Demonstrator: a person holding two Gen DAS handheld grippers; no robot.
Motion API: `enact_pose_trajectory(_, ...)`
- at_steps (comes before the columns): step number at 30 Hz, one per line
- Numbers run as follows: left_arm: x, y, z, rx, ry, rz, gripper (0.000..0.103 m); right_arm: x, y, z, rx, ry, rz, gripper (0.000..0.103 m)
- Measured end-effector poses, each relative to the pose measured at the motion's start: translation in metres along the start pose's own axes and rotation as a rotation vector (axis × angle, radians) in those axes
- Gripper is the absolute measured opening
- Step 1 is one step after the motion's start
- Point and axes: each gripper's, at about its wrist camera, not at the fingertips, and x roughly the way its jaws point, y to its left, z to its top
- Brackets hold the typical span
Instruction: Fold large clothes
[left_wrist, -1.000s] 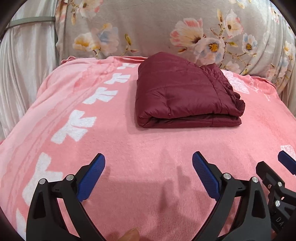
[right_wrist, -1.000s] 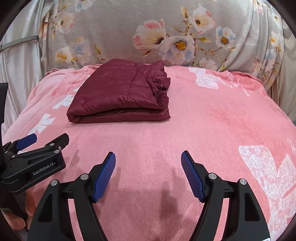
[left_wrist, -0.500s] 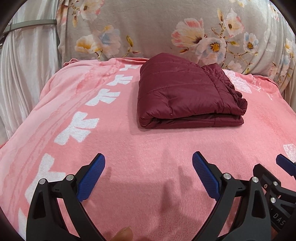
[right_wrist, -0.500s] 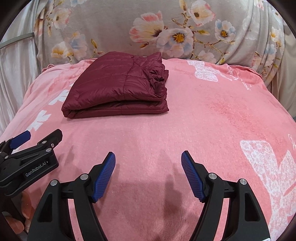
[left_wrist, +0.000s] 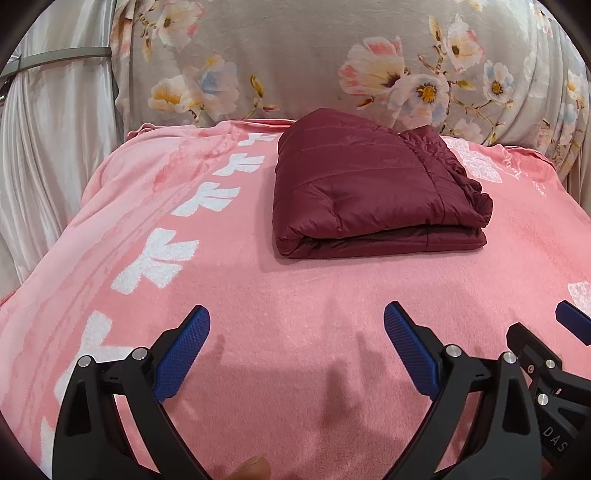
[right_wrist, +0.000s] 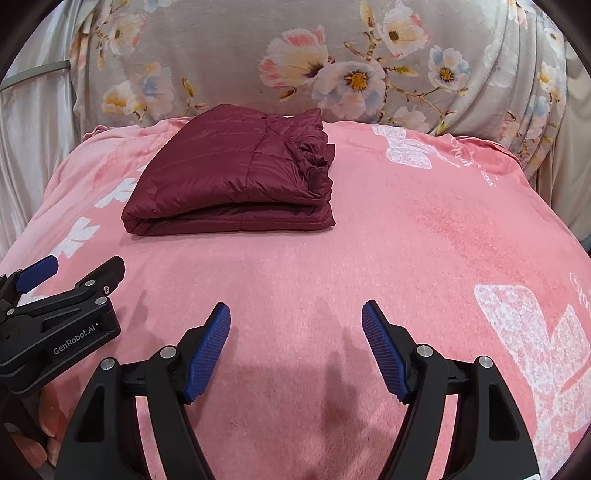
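Note:
A dark red quilted jacket (left_wrist: 365, 188) lies folded into a flat rectangle on the pink blanket (left_wrist: 295, 288), toward the far side. The right wrist view shows the same jacket (right_wrist: 232, 177) left of centre. My left gripper (left_wrist: 297, 321) hovers over bare blanket well short of the jacket, open, with nothing between its blue pads. My right gripper (right_wrist: 296, 317) is likewise open and empty, near the front. Each gripper appears at the edge of the other's view: the right gripper (left_wrist: 543, 343) beside the left, the left gripper (right_wrist: 70, 277) at the left edge.
A grey floral cover (left_wrist: 332, 62) rises behind the blanket. Pale curtain fabric (left_wrist: 51, 140) hangs at the left. The blanket carries white bow prints (right_wrist: 528, 332). A fingertip (left_wrist: 255, 469) shows at the bottom edge.
Both views have shifted slightly, with the jacket a little lower and more to the left in the right wrist view. The jacket lies unchanged and both grippers stay open.

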Motion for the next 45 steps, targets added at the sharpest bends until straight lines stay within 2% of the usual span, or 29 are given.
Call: enact_pose_trajectory(45, -0.0032, -0.0047, 0.0011, 0.029, -0.01, 0.002, 0.093, -0.0046, 0.0053, 0.0004, -0.026, -0.016, -0.038, 0.071)
